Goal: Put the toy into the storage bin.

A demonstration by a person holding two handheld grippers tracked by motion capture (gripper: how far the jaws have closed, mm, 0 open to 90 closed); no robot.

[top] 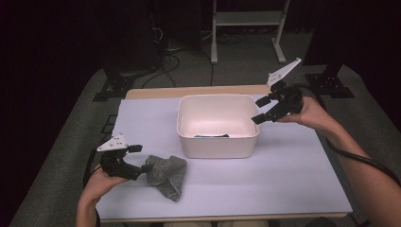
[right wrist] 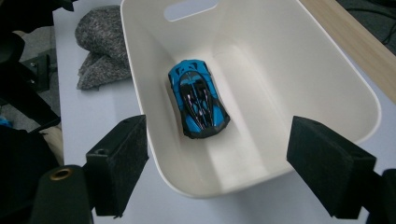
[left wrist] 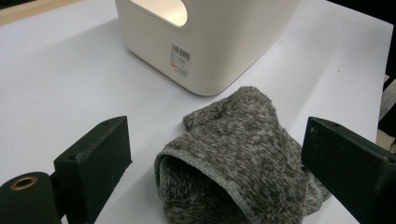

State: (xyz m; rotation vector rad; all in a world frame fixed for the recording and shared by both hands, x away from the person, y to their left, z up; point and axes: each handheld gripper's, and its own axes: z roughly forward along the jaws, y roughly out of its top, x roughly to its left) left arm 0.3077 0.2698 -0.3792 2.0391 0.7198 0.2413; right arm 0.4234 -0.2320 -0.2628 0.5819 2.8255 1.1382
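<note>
- The work in hand looks like tidying things into the white plastic bin (top: 217,125): the left gripper (top: 137,158) is at the grey fuzzy sock (top: 166,175), which lies crumpled on the pale table (top: 283,175) just in front of the bin's near left corner.
- Risk one: the sock is soft and bunched, so a shallow bite may catch only a fold of the cuff. I judge it could then sag, drag across the table or slip free on the lift.
- Risk two: the sock lies close to the bin wall, which carries a barcode label (left wrist: 180,59). A low carry could snag on the rim or nudge the light bin out of place.
- Risk three: the right gripper (top: 264,108) hangs over the bin's right end. Both hands heading for the same opening could collide.
- A blue toy car (right wrist: 198,98) already lies on the bin floor; a dropped sock would simply cover it, which seems harmless.
- Left gripper: jaws spread wide, one either side of the sock's open cuff (left wrist: 201,186) in the left gripper view; they hold nothing, and whether either jaw touches the fabric is not clear.
- Right gripper: jaws also spread wide and empty, above the bin's rim in the right gripper view, with the car lying between them farther off.
</note>
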